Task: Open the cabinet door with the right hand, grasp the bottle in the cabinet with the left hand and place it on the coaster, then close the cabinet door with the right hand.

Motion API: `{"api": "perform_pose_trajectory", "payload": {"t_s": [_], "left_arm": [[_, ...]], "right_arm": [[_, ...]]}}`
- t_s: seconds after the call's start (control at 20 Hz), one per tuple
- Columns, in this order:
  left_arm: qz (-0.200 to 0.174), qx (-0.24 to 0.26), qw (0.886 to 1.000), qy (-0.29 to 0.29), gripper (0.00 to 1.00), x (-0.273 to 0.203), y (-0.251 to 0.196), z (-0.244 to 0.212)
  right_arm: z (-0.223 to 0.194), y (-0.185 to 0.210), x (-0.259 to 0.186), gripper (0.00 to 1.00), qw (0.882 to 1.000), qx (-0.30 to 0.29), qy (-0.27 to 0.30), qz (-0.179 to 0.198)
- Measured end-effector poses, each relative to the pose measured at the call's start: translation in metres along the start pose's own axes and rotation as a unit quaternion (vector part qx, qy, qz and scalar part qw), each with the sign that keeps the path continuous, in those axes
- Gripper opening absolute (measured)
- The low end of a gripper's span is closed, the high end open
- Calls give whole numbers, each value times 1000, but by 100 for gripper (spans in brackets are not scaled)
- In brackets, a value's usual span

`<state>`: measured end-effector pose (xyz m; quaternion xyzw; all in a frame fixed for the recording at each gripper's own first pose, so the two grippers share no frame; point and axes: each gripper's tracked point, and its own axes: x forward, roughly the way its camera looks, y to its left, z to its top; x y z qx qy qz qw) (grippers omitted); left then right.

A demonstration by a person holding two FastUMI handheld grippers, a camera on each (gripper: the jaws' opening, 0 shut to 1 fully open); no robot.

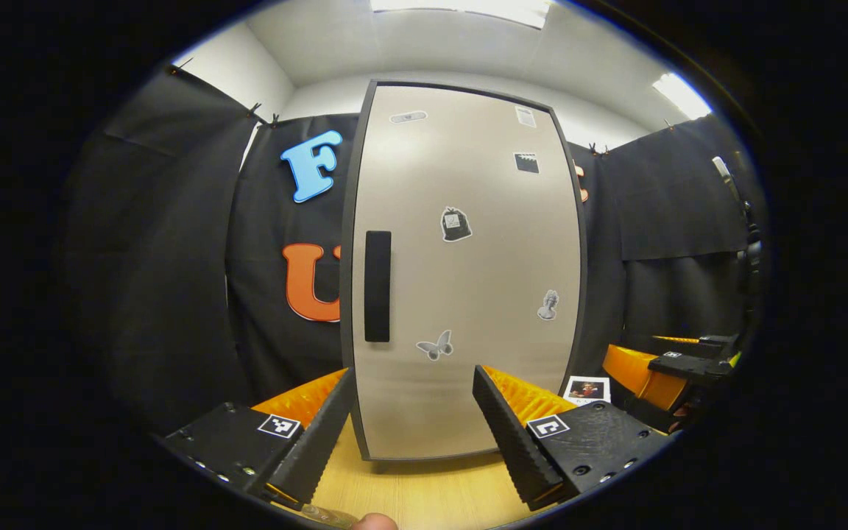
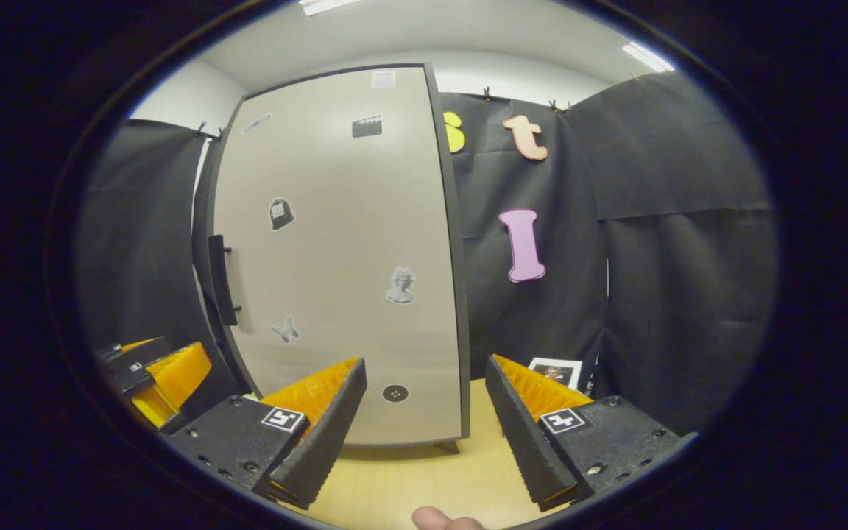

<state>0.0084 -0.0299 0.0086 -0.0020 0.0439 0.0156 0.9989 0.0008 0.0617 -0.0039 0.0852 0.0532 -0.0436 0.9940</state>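
Note:
The beige cabinet door (image 1: 468,280) stands shut in front of me, hiding the cabinet's inside. Its black vertical handle (image 1: 377,285) is on the door's left edge. In the right gripper view the same door (image 2: 343,243) and handle (image 2: 221,280) lie to the left. A small white square card with a picture, probably the coaster (image 1: 586,390), lies on the table to the right of the cabinet, and the right gripper view shows this coaster (image 2: 556,372) too. My left gripper (image 1: 414,372) is open and empty, short of the door. My right gripper (image 2: 425,361) is open too, near the door's right edge.
The cabinet stands on a light wooden table (image 1: 424,493). Black cloth walls close in on both sides and behind. Several small stickers dot the door. The other gripper shows at the right edge (image 1: 682,361) of the left gripper view, and at the left edge (image 2: 152,368) of the right gripper view.

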Motion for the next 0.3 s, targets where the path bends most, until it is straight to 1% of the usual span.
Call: {"api": "perform_pose_trajectory", "payload": {"t_s": [0.05, 0.1, 0.3], "left_arm": [[-1, 1, 1000, -1, 85, 0, -3, 0], [-3, 2, 1000, -1, 96, 0, -5, 0], [1, 1, 1000, 5, 96, 1, -5, -3]], "right_arm": [[-1, 1, 0, 100, 1000, -1, 0, 3], [0, 1, 0, 100, 1000, 0, -1, 4], [0, 2, -1, 100, 1000, -4, -4, 9]]}}
